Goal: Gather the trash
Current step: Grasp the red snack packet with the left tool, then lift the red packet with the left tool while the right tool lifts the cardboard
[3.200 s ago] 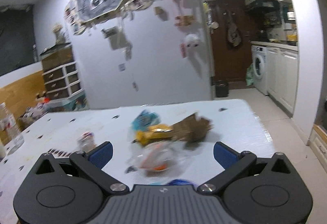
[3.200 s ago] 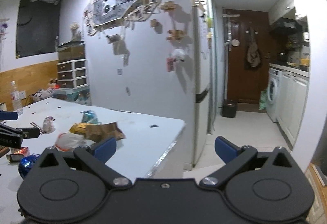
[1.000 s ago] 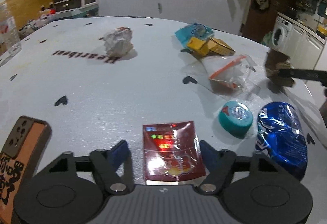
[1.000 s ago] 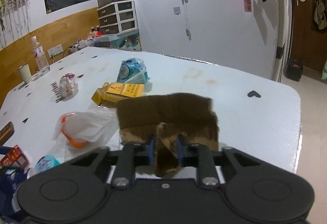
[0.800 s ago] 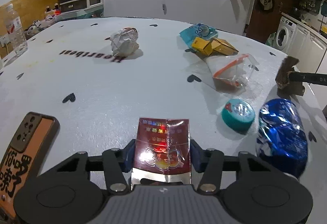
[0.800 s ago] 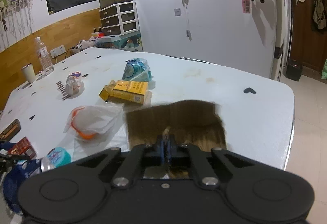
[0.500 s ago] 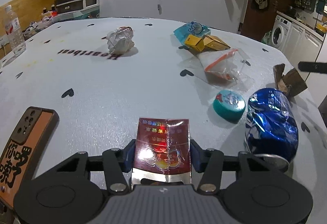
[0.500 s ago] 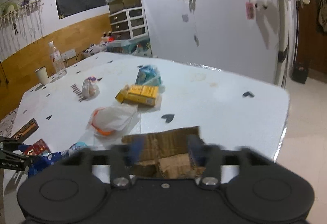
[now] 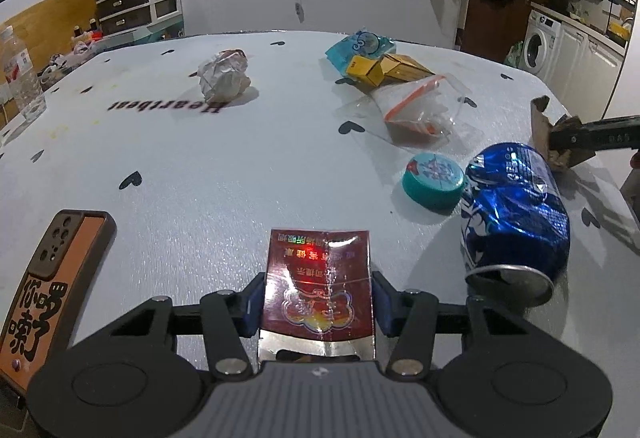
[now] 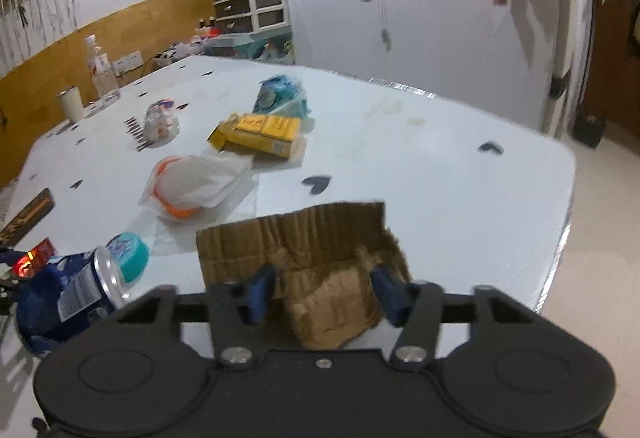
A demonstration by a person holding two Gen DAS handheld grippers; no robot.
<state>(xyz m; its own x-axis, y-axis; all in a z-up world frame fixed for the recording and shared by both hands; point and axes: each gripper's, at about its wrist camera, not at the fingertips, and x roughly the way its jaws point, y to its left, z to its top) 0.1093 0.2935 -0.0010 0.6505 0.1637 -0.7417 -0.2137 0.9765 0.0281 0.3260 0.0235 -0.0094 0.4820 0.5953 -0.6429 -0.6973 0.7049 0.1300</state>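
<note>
Released since a second ago, torn cardboard (image 10: 320, 262) lies crosswise between closing right fingers (image 10: 260, 292); left fingers (image 9: 252, 302) clamp red packet (image 9: 318, 286) lengthwise.

phone case (image 9: 48, 274) cut off, water bottle (image 9: 18, 74) cropped

"Heartbeat" is printed upside down on the white table (image 9: 160, 142) beside the crumpled paper ball (image 9: 223, 75), and big black Chinese characters, 你 and 了 among them, run down the orange phone case (image 9: 44, 286) at the table's near-left edge.
</note>
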